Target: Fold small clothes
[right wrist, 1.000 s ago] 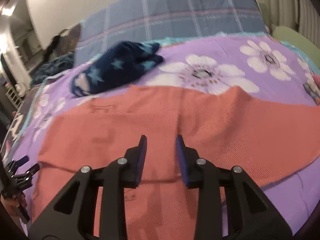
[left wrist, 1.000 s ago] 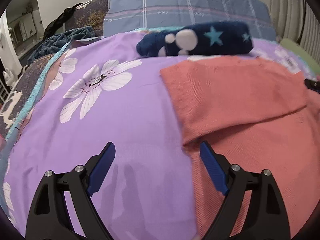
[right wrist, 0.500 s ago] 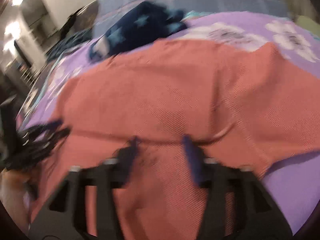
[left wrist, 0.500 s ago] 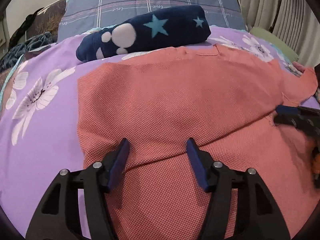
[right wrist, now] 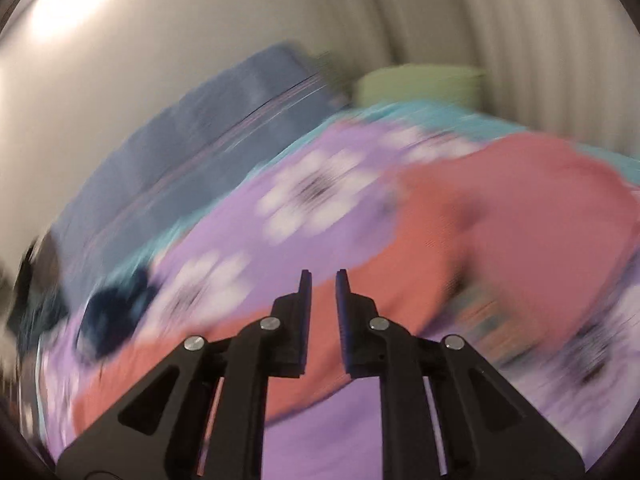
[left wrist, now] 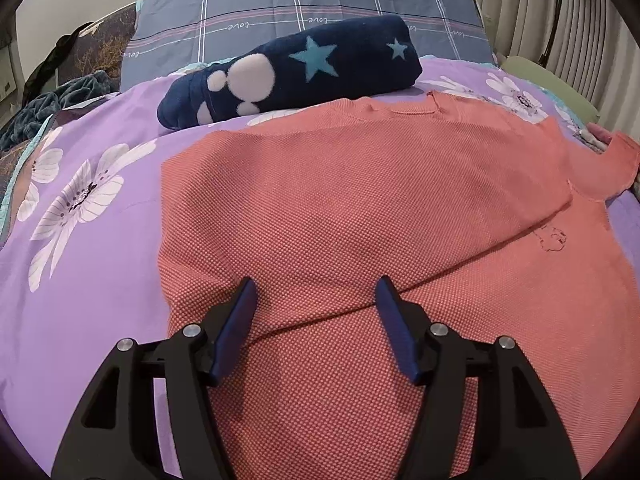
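In the left wrist view, your left gripper hovers with its jaws spread wide over the coral knit shirt, nothing between them. The shirt lies on the purple flowered bedspread, one layer folded over; a rolled navy star blanket sits at 12 o'clock. In the blurred right wrist view, your right gripper shows a narrow gap, empty, with the shirt from 7 to 2 o'clock.

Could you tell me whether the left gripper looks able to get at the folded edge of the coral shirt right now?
Probably yes: the left gripper is open, right above the coral shirt, with nothing between.
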`<action>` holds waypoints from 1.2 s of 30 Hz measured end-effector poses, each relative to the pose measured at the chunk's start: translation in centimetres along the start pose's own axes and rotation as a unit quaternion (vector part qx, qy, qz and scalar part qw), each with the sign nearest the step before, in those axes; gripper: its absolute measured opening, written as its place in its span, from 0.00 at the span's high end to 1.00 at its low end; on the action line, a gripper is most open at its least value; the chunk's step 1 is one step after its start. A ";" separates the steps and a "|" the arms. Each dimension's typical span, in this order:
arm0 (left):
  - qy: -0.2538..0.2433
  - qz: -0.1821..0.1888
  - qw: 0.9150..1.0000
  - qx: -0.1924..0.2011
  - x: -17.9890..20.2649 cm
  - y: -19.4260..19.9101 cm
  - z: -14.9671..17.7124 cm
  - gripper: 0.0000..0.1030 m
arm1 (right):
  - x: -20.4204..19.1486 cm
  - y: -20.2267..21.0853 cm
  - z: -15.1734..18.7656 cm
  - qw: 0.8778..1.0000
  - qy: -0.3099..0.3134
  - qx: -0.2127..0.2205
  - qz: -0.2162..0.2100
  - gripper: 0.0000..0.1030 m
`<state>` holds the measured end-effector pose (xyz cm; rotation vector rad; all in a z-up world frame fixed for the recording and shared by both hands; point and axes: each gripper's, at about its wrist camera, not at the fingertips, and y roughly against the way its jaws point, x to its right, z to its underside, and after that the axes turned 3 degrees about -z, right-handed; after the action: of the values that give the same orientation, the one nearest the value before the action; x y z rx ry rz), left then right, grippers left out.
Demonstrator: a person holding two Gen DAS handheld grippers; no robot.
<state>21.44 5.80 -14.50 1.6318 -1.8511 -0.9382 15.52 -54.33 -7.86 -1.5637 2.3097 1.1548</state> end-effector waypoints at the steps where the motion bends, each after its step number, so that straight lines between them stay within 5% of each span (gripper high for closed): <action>1: 0.000 0.000 1.000 0.000 0.0 0.0 0.0 0.38 | 0.6 -0.2 -0.6 1.000 0.001 0.001 0.010 0.76; 3: 0.001 0.000 1.000 0.000 0.0 0.0 0.0 0.38 | 1.4 -1.3 -1.5 1.000 0.016 -0.014 0.023 0.64; 7: 0.001 0.001 1.000 0.001 -0.1 0.0 0.0 0.37 | 2.0 -3.9 -2.0 0.997 0.045 -0.036 0.044 0.64; 9: 0.001 0.000 1.000 0.001 -0.1 0.0 0.0 0.37 | 1.6 -4.4 -1.6 0.998 0.045 -0.032 0.043 0.74; 10: 0.001 0.000 1.000 0.001 -0.1 0.0 0.0 0.37 | 1.6 -4.5 -1.6 0.998 0.044 -0.030 0.041 0.90; 17: 0.004 0.003 1.000 0.000 -0.2 0.0 0.1 0.36 | -1.2 -4.4 -1.5 0.993 -0.003 -0.043 -0.114 0.95; 21: 0.004 0.003 1.000 0.001 -0.2 0.0 0.1 0.36 | -8.9 -3.4 1.9 0.968 0.016 -0.083 -0.235 0.95; 27: 0.005 0.005 1.000 0.001 -0.3 0.1 0.0 0.36 | -23.6 -3.9 13.3 0.890 0.082 -0.221 -0.390 0.95; 30: 0.011 0.014 1.000 0.001 -0.5 0.2 0.0 0.36 | -28.1 -4.5 19.5 0.864 0.124 -0.282 -0.397 0.95; 33: 0.023 0.038 0.999 0.010 -0.8 1.0 -0.2 0.35 | -28.9 -5.0 22.6 0.856 0.141 -0.312 -0.388 0.95; 36: 0.061 0.132 0.989 0.017 -0.7 2.1 -0.9 0.35 | -28.1 -5.1 23.9 0.857 0.160 -0.317 -0.372 0.95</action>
<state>20.88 6.45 -12.27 1.3861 -1.9464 -0.6817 25.39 -18.88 -13.55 -2.6994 1.1720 1.5484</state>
